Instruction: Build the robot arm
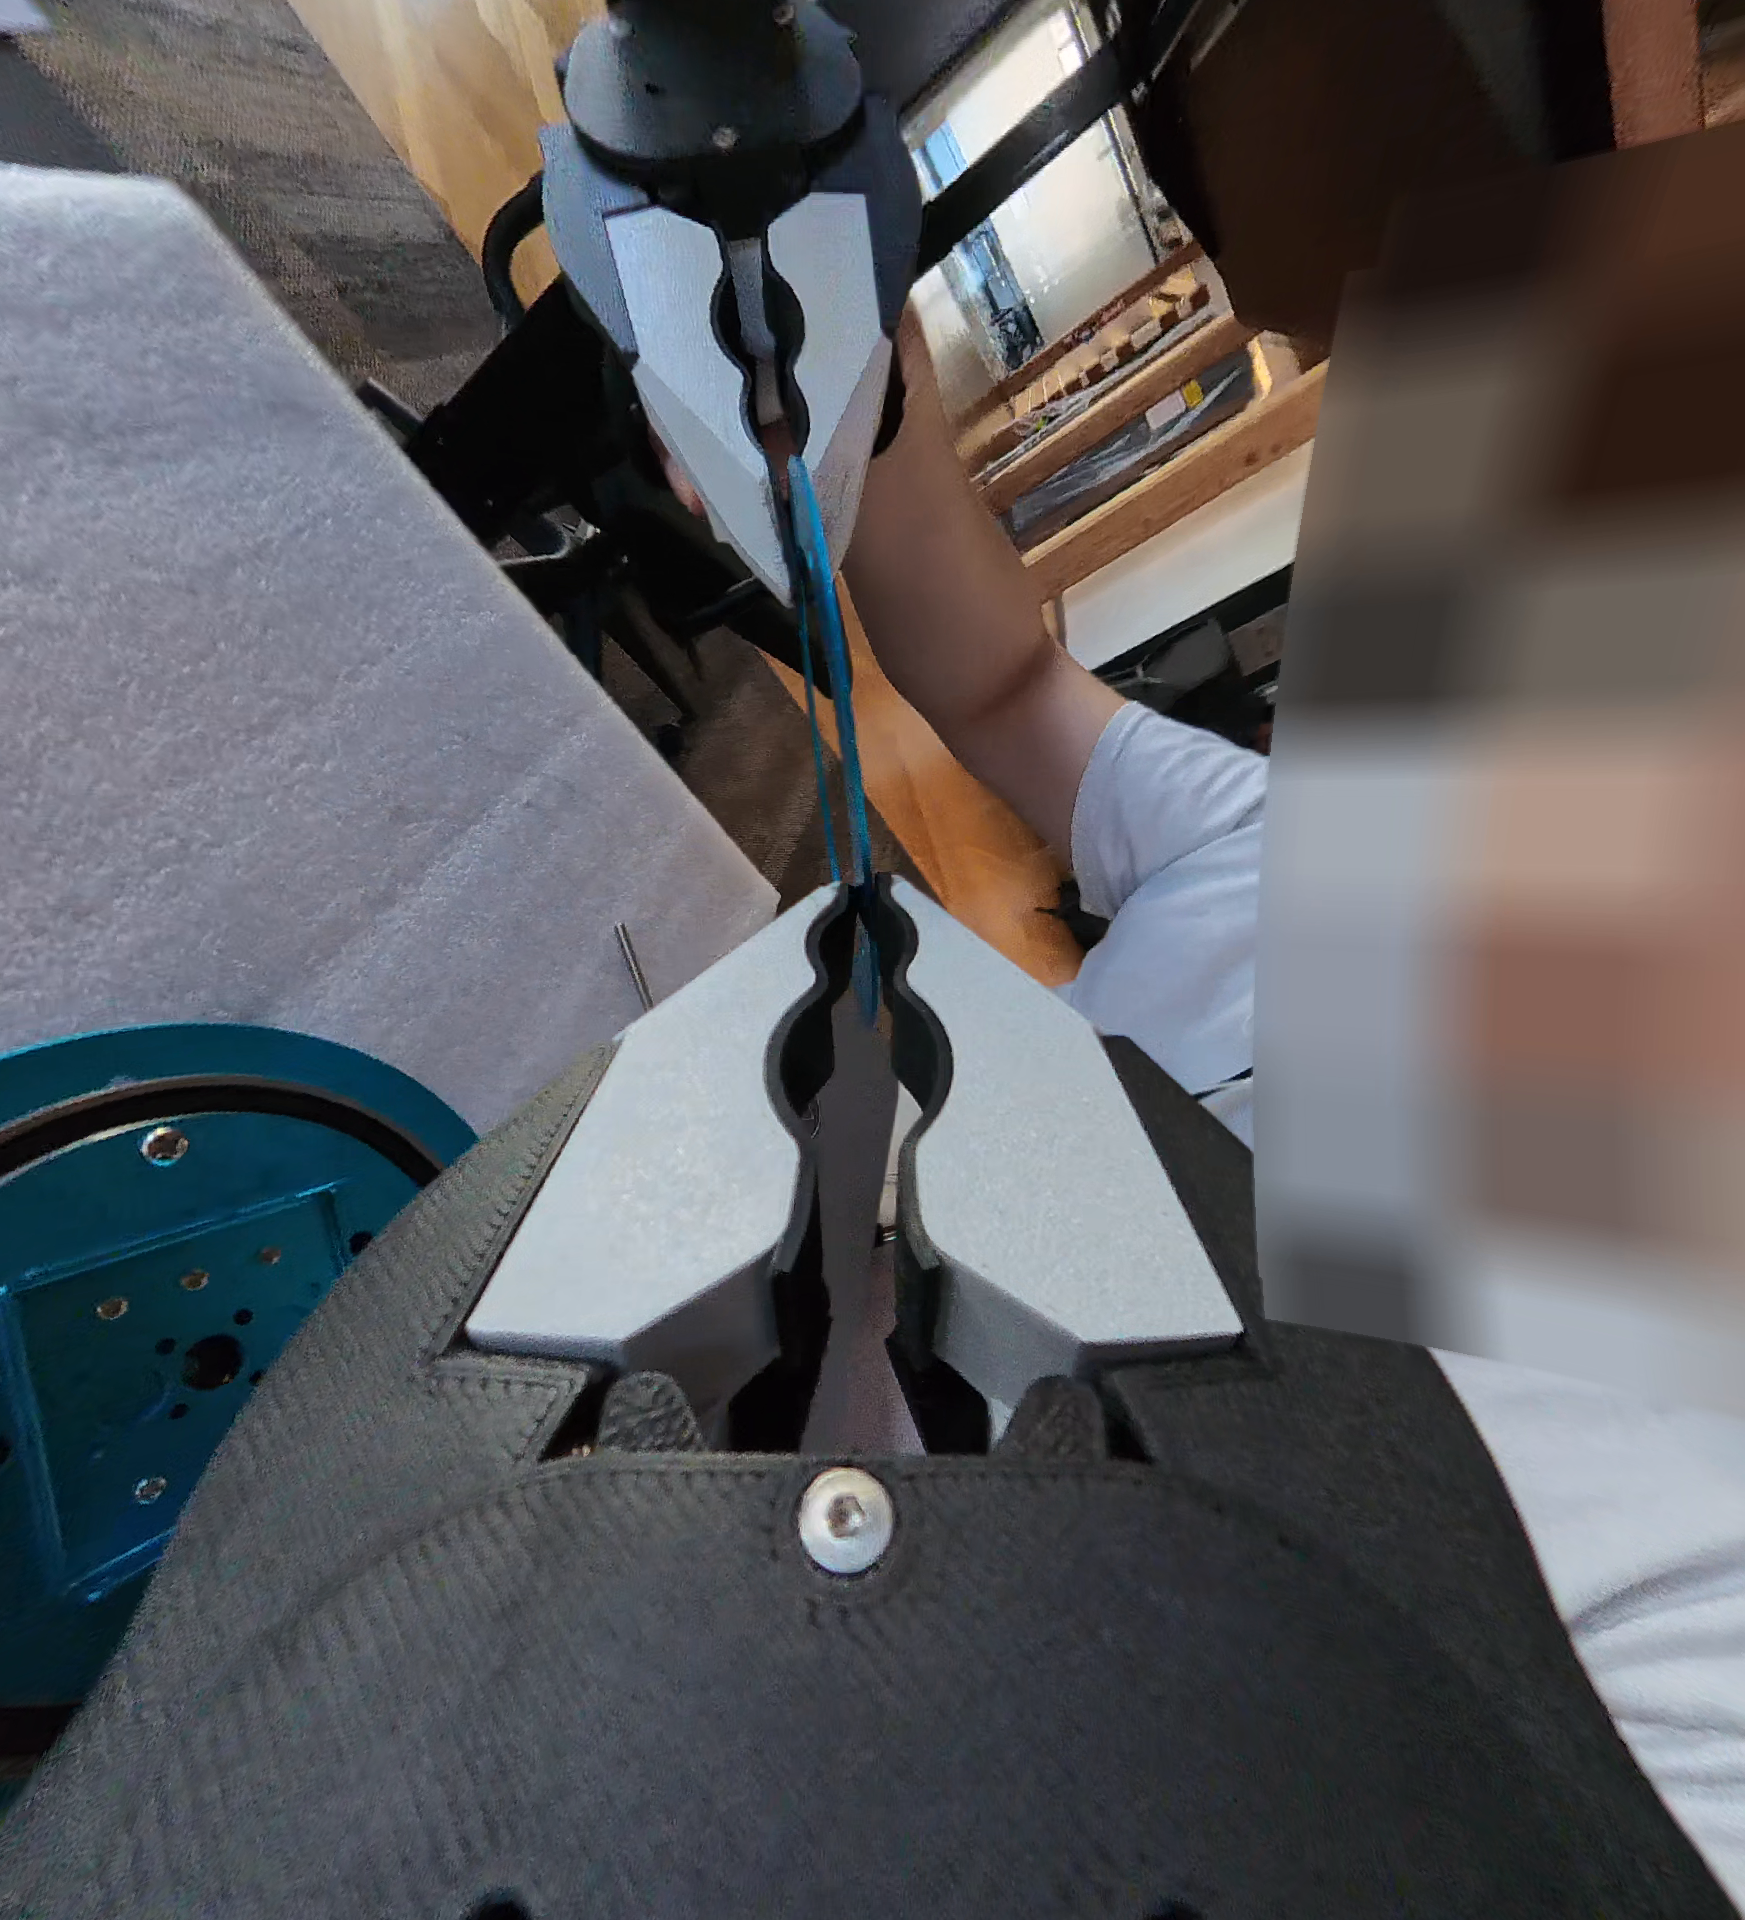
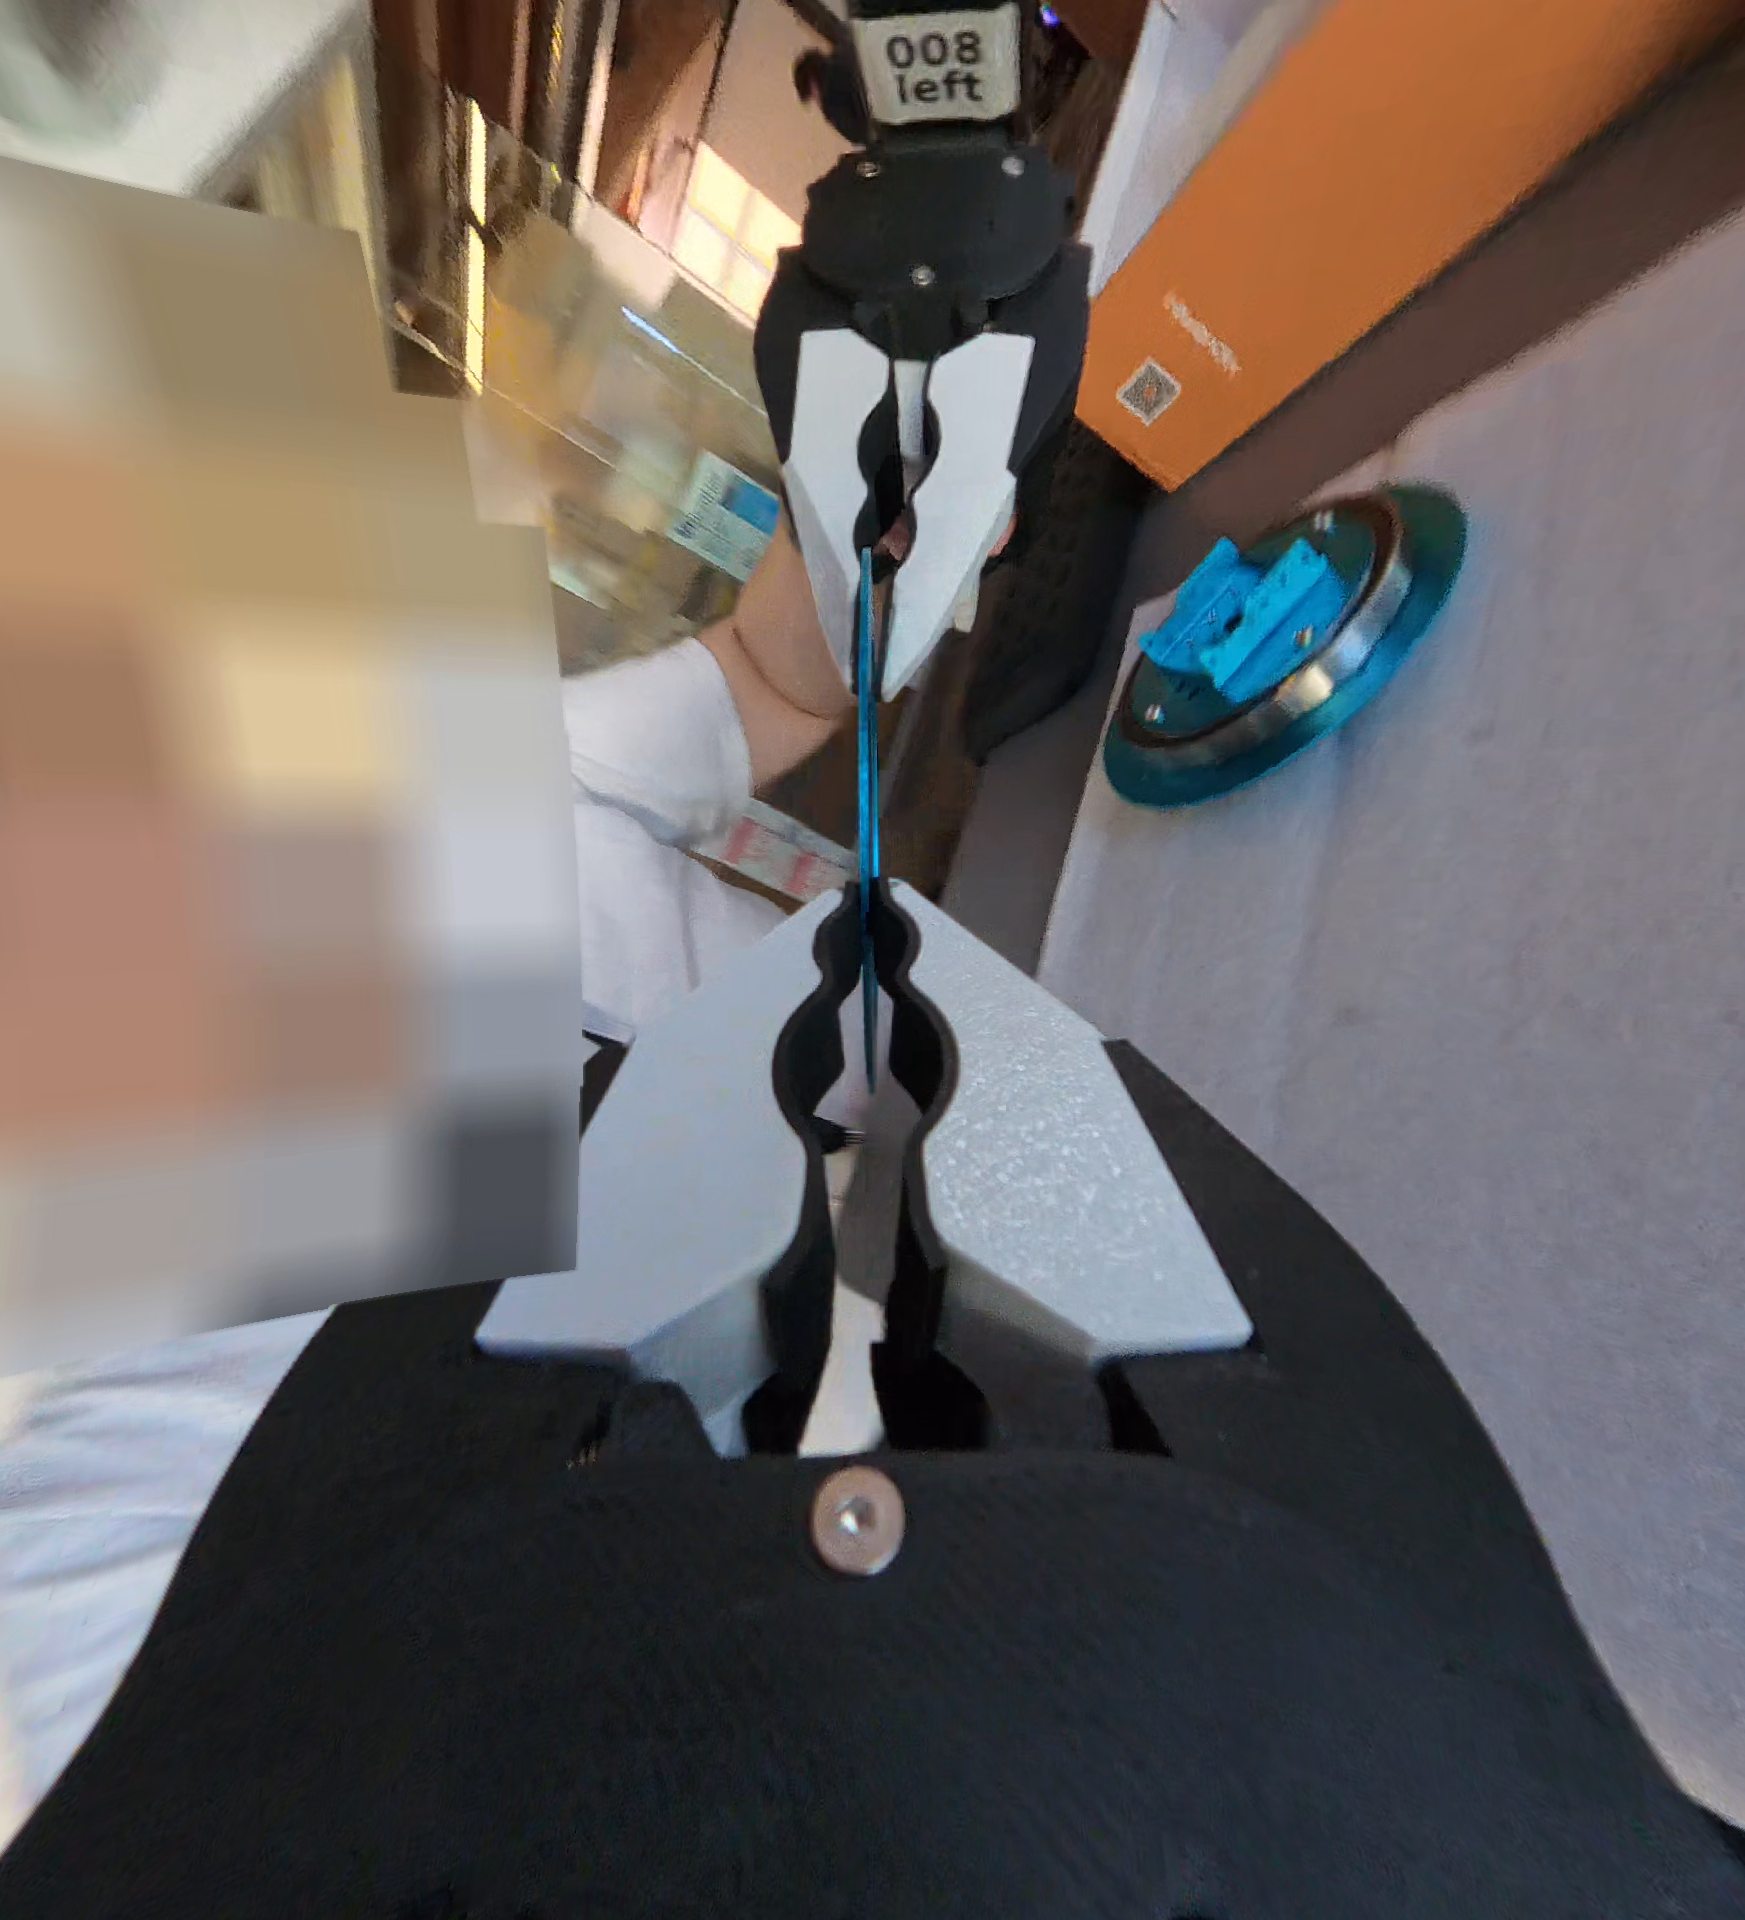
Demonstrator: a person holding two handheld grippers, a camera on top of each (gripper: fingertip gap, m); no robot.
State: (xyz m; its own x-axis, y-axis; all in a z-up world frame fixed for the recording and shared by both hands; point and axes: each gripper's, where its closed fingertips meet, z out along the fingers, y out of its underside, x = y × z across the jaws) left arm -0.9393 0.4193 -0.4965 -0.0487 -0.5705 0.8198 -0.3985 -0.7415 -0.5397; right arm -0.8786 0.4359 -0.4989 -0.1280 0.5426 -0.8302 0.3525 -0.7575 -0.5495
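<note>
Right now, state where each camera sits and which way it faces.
Left wrist view: on the left gripper, facing the right gripper; a bare arm shows.
Right wrist view: on the right gripper, facing the left gripper.
Shared: the thin blue metal ring both pinch, and the blue flanged disc assembly.

Right gripper (image 2: 870, 914): jaws closed on the near edge of a thin blue disc (image 2: 868, 769), seen edge-on.
Left gripper (image 2: 883, 623): opposite, clamping the disc's far edge.
Grey mat (image 2: 1470, 1039): bears a blue round assembly (image 2: 1283, 644).
Orange box (image 2: 1367, 208): behind the mat.
</note>
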